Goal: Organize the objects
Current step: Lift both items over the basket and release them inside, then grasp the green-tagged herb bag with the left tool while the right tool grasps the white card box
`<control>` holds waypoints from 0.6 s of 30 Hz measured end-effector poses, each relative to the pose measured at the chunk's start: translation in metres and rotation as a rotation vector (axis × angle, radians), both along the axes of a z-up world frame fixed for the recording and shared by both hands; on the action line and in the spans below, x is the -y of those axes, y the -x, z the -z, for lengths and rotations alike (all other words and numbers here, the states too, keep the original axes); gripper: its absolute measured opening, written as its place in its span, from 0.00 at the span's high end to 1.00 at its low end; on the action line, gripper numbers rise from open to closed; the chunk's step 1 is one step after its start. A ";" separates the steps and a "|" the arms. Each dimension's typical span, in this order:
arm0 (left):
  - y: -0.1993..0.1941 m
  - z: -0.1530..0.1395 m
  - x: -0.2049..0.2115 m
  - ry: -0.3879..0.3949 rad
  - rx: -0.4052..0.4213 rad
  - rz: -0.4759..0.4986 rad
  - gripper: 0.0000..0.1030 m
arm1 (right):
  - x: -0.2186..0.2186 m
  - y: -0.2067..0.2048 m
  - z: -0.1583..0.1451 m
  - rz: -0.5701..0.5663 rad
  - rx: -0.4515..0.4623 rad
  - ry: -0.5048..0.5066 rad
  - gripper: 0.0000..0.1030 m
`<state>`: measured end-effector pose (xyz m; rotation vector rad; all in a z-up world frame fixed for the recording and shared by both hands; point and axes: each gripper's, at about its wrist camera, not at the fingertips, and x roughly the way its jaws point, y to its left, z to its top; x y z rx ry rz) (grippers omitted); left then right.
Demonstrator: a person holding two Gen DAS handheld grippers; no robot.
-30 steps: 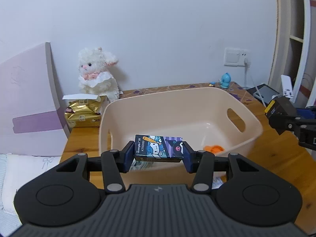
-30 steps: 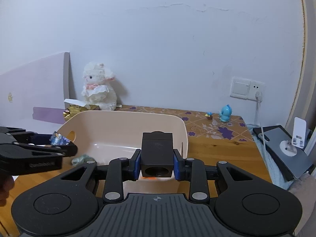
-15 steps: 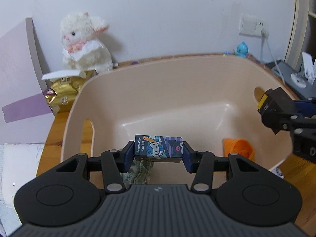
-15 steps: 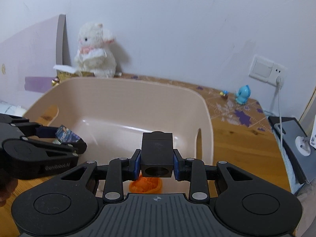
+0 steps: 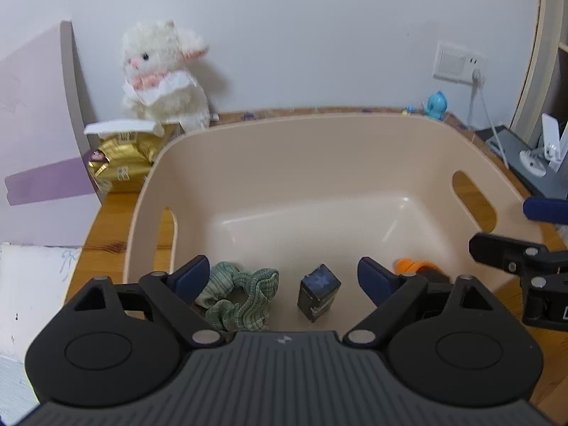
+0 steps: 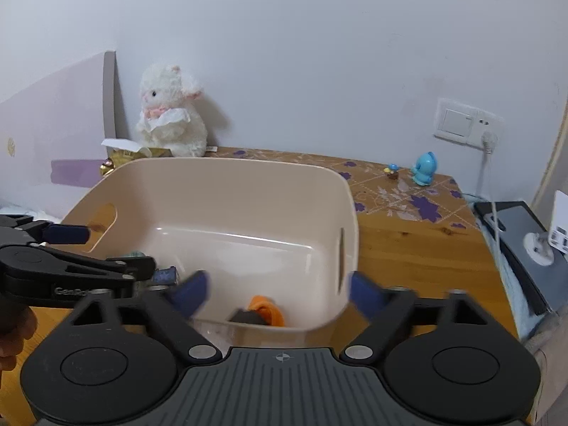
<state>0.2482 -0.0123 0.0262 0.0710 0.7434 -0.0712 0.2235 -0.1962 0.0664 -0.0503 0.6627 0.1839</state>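
Note:
A beige plastic bin (image 5: 319,149) (image 6: 227,184) stands on the wooden table. Inside lie a green cloth (image 5: 241,300), a small dark blue box (image 5: 318,296), an orange object (image 5: 411,266) (image 6: 267,309) and a black cube (image 6: 246,316). My left gripper (image 5: 284,277) is open and empty above the bin's near side, over the blue box. My right gripper (image 6: 277,291) is open and empty above the bin's near right corner, with the black cube just below it. The left gripper also shows in the right wrist view (image 6: 117,266).
A white plush lamb (image 5: 163,74) and a gold packet (image 5: 120,163) sit behind the bin on the left. A blue figurine (image 6: 424,170) stands at the back right. A dark tablet with a white stand (image 6: 525,238) lies right. A lilac board (image 5: 35,135) leans left.
Both grippers have opened. The blue box dropped from my left gripper into the bin. The black cube dropped from my right gripper and lies beside the orange object.

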 end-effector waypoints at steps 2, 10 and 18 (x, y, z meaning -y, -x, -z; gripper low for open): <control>0.007 -0.007 0.001 -0.007 0.011 0.004 0.11 | 0.004 0.009 -0.004 0.006 0.006 -0.008 0.00; 0.044 -0.025 -0.001 -0.032 0.044 -0.011 0.11 | 0.019 0.040 -0.010 0.021 -0.006 -0.035 0.00; 0.077 -0.025 -0.001 -0.047 0.040 -0.008 0.11 | 0.019 0.066 0.007 0.021 -0.051 -0.007 0.00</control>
